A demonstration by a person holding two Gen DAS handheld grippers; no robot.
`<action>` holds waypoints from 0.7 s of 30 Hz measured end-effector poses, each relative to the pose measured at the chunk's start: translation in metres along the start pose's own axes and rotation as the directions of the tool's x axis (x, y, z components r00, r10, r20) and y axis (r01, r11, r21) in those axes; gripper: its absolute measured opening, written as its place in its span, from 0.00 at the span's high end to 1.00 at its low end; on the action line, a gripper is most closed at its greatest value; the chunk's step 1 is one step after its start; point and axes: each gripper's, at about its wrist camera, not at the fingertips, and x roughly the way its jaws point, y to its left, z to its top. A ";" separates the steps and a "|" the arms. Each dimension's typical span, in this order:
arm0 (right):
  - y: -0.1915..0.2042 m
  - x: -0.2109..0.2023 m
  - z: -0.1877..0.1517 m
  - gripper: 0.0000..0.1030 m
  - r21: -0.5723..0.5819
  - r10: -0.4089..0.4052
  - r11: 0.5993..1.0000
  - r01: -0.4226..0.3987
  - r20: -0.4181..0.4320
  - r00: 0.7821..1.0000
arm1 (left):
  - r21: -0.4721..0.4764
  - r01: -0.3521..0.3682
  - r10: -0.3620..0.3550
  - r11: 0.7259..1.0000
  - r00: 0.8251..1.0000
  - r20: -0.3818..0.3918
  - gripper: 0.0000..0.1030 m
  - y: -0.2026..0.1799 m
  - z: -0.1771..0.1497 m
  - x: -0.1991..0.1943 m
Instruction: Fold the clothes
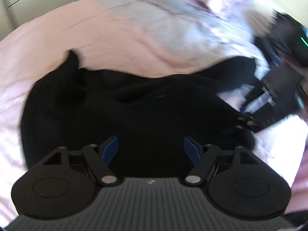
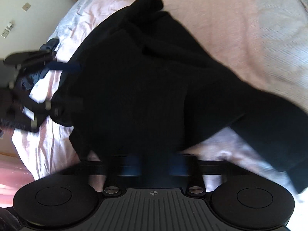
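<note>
A black garment [image 1: 146, 104] lies crumpled on a pink bedsheet [image 1: 119, 30]. My left gripper [image 1: 151, 147] hovers open over its near edge, blue fingertips [image 1: 110, 148] wide apart with only cloth below them. In the right wrist view the left gripper [image 2: 61, 88] sits at the left edge of the garment [image 2: 146, 80]. My right gripper [image 2: 154, 166] is blurred, its fingers drawn in on a fold of the black cloth. From the left wrist view the right gripper [image 1: 243, 121] pinches the garment's right edge.
The pink sheet [image 2: 240, 28] spreads around the garment, with wrinkled bedding [image 1: 192, 3] at the far side. A pale wall with sockets [image 2: 8, 28] stands past the bed's left edge. A small dark blue-grey cloth [image 2: 48, 45] lies by the left gripper.
</note>
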 end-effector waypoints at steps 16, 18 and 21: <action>0.318 0.007 0.017 0.94 -0.448 0.538 0.724 -0.525 -0.110 0.836 | -0.310 0.066 -0.081 0.949 0.996 -0.035 0.22 0.185 -0.036 -0.103; 0.356 0.019 0.017 0.94 -0.503 0.569 0.658 -0.560 -0.155 0.807 | -0.296 0.062 -0.075 0.953 0.997 -0.032 0.22 0.196 -0.051 -0.114; 0.400 0.028 0.011 0.94 -0.537 0.636 0.563 -0.628 -0.203 0.744 | -0.297 0.049 -0.061 0.954 0.998 -0.031 0.22 0.214 -0.073 -0.129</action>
